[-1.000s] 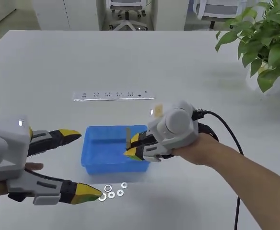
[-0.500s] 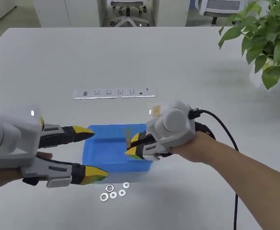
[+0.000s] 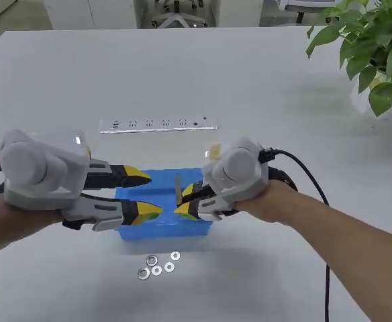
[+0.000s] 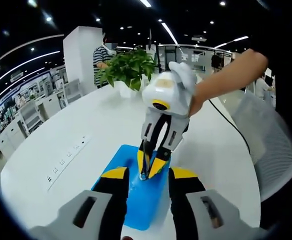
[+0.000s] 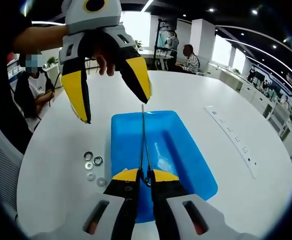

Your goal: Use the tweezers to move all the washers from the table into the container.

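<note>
A blue container sits on the white table, and several small metal washers lie in a cluster just in front of it. My right gripper is shut on thin metal tweezers, whose tips point over the container. In the right gripper view the tweezers run from my jaws over the container, with the washers to the left. My left gripper is open with nothing in it, over the container's left side and facing the right gripper.
A white power strip lies behind the container. A potted plant stands at the far right of the table. A black cable trails from the right gripper. Office chairs stand beyond the far edge.
My left gripper has moved right and away from the washers, ending open over the container's left side. The right gripper has kept its hold on the tweezers in about the same place.
</note>
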### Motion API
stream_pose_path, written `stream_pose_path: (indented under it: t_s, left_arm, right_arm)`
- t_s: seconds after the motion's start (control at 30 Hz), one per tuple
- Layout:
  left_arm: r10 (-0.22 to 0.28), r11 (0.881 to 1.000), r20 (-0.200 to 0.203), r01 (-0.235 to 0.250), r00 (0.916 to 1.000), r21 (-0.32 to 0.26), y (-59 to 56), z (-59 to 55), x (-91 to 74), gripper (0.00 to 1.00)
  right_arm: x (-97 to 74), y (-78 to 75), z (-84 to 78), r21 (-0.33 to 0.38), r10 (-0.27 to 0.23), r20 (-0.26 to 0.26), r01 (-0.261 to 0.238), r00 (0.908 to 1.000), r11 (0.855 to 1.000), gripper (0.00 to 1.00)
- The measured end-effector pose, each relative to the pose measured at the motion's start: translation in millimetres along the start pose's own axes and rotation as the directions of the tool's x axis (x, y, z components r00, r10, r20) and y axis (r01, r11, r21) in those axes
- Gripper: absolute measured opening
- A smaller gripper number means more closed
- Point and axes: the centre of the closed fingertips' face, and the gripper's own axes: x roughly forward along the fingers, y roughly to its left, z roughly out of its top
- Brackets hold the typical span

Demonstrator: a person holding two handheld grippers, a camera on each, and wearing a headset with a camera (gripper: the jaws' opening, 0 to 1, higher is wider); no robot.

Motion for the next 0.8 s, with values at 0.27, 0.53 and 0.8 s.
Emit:
stream_pose_path:
  t_s: [0.27, 0.53, 0.8]
  left_arm:
    - [-0.017, 0.999, -0.009, 0.017, 0.9998, 0.027, 8.6, 3.7, 16.0, 0.27]
    - [-0.044, 0.998, -0.021, 0.045, 0.9988, 0.051, 10.9, 5.2, 29.0, 0.21]
    - [-0.085, 0.994, -0.023, 0.087, 0.9961, 0.071, 8.2, 5.8, 35.6, 0.13]
  right_arm:
    - [3.1, -3.6, -3.7, -0.002, 0.008, 0.001, -0.008, 1.0000, 1.000, 0.10]
    - [5.4, -3.6, -8.1, -0.005, 0.017, -0.001, -0.017, 0.9998, 1.000, 0.10]
    - [6.9, -3.5, -8.8, -0.020, 0.031, 0.009, -0.031, 0.9995, 0.999, 0.10]
